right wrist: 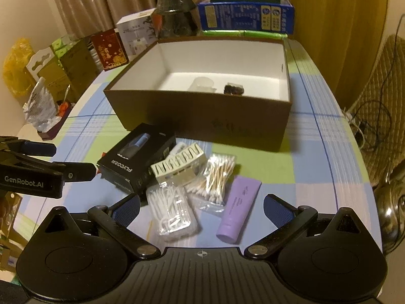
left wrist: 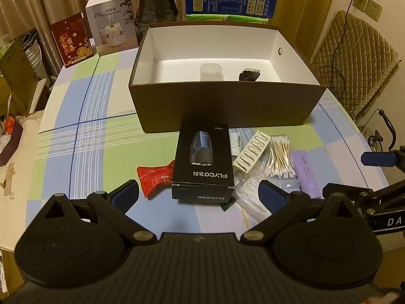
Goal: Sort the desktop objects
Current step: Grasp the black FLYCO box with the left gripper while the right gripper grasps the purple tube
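A brown open box (left wrist: pixel 227 106) (right wrist: pixel 202 124) stands mid-table; a pale cup (left wrist: pixel 210 72) (right wrist: pixel 202 84) and a dark object (left wrist: pixel 249 74) (right wrist: pixel 234 89) lie inside. In front lie a black FLYCO shaver box (left wrist: pixel 203 163) (right wrist: pixel 136 159), a red packet (left wrist: pixel 154 178), a white slotted block (left wrist: pixel 250 153) (right wrist: pixel 177 168), cotton swabs (left wrist: pixel 279 155) (right wrist: pixel 217 174), a bag of floss picks (right wrist: pixel 173 212) and a purple tube (left wrist: pixel 306 173) (right wrist: pixel 239 209). My left gripper (left wrist: pixel 200 197) is open, just short of the shaver box. My right gripper (right wrist: pixel 201 209) is open above the floss picks and tube.
Cartons, a humidifier box (left wrist: pixel 112 24), a red box (left wrist: pixel 72 39) and a dark lamp (left wrist: pixel 157 0) line the table's far edge. A padded chair (left wrist: pixel 354 58) with cables stands at the right. Bags and boxes crowd the left side.
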`<state>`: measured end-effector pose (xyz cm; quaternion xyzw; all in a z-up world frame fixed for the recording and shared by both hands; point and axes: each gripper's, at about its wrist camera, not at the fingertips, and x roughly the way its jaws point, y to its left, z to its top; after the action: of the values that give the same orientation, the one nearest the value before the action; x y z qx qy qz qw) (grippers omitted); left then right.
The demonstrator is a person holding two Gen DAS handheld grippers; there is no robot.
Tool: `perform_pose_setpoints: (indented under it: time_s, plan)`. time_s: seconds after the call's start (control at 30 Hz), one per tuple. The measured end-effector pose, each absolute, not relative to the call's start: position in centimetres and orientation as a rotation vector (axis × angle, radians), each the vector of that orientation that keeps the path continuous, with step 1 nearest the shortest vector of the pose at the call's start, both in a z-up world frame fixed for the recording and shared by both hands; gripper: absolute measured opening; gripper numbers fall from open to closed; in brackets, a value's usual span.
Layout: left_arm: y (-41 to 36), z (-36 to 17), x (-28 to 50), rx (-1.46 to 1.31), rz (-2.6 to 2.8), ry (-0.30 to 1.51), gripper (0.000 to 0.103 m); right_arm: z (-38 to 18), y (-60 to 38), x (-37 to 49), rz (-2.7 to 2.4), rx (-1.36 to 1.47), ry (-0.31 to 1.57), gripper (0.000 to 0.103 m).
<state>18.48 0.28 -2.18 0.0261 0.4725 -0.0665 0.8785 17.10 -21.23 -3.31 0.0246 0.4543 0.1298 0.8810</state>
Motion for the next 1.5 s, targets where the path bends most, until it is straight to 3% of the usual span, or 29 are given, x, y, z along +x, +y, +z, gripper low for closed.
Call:
perform_pose_setpoints:
  time_s: [0.87, 0.9, 0.97, 1.03, 1.4, 1.5]
  plan:
    - [2.3, -4.5, 20.4, 0.039, -0.123, 1.037, 0.099, -7.4, -23.0, 18.7, 0.125, 0.112, 0.987, 0.1]
    - [2.4, -4.6, 20.6, 0.038, -0.123, 1.039, 0.099, -7.8, -23.2, 18.9, 0.111, 0.109, 0.987, 0.098]
    - [2.5, -5.0, 20.9, 0.041, -0.121, 1.044, 0.099, -8.7, -23.5, 19.2, 0.084, 0.098, 1.001, 0.08]
    - [2.7, -5.3, 21.3, 0.043, -0.129, 1.044, 0.098, -9.7, -23.8, 19.5, 0.071, 0.1, 1.025, 0.071]
    - [2.1, -6.6, 23.0, 0.089, -0.182, 1.044, 0.097, -12.4, -23.7, 20.8, 0.065, 0.09, 1.035, 0.048]
    - [1.6, -6.9, 23.8, 0.102, -0.202, 1.046, 0.096, -13.0, -23.6, 21.1, 0.07, 0.083, 1.036, 0.031]
